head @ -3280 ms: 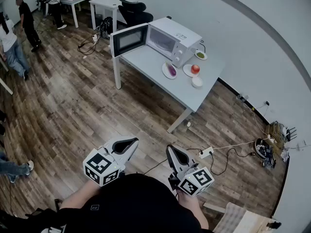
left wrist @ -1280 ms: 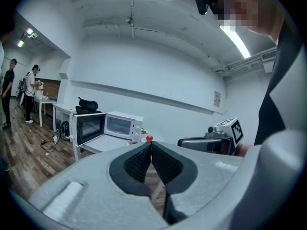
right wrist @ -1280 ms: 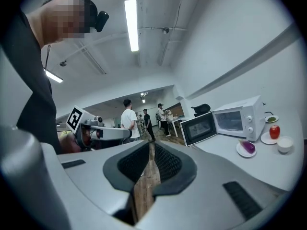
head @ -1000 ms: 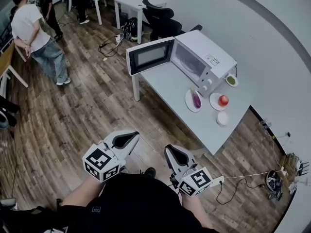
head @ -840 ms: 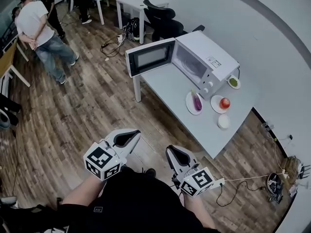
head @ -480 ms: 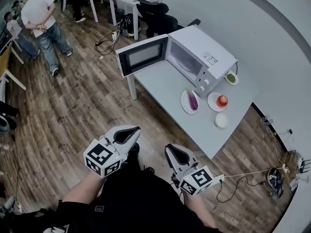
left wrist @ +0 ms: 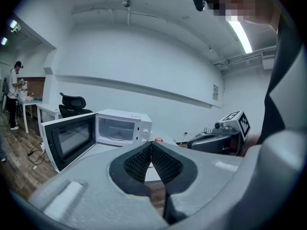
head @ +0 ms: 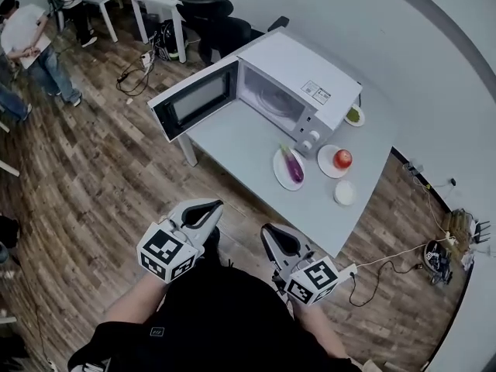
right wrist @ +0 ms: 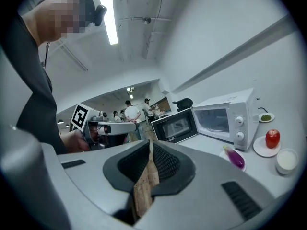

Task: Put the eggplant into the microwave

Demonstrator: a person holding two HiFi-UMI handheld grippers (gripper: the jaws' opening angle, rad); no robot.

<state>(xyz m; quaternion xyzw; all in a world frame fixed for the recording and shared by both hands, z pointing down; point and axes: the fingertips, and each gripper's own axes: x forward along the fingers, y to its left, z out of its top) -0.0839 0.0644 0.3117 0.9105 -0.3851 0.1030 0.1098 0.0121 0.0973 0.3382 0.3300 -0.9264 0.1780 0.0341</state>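
The eggplant point(head: 292, 163) is seen lying on a white plate point(head: 279, 180) on the grey surface point(head: 232, 142), just beside the microwave point(head: 302, 76); the microwave door point(head: 194, 101) is swung wide open; a red fruit point(head: 342, 159) is set on a second plate point(head: 328, 169) close by; the left gripper point(head: 209, 204) and the right gripper point(head: 265, 229) are held side by side, well apart from the eggplant; the fingers of both are pressed shut together; the eggplant is touched by neither.
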